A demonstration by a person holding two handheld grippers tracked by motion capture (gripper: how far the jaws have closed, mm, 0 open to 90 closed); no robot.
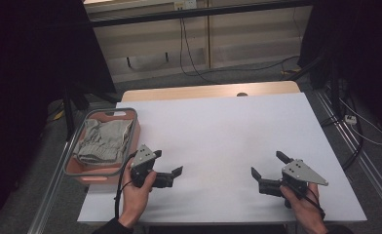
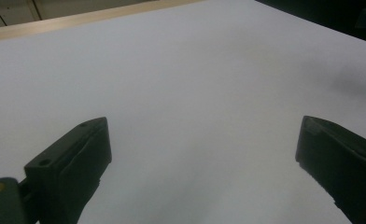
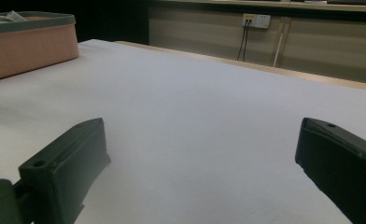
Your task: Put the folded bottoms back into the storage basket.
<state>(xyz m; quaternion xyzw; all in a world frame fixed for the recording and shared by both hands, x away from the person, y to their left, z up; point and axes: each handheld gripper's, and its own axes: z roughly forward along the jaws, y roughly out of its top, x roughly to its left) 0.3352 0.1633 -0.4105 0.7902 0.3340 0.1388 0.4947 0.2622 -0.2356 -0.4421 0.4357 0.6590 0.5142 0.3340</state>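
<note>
Fingers [image 2: 73, 158] of the left gripper [image 1: 168, 163] stand wide apart, holding nothing, just beside the pink basket [image 1: 130, 127] on the white desk [image 1: 228, 131]. Well away from that basket, the right gripper [image 1: 269, 168] likewise has its fingers [image 3: 64, 168] spread wide and empty above bare desk. Inside the basket lies crumpled grey cloth [image 1: 101, 141], untouched by either gripper.

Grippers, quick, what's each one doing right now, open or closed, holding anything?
Left gripper: open, holding nothing, over the white table.
Right gripper: open, holding nothing, over the same table.
</note>
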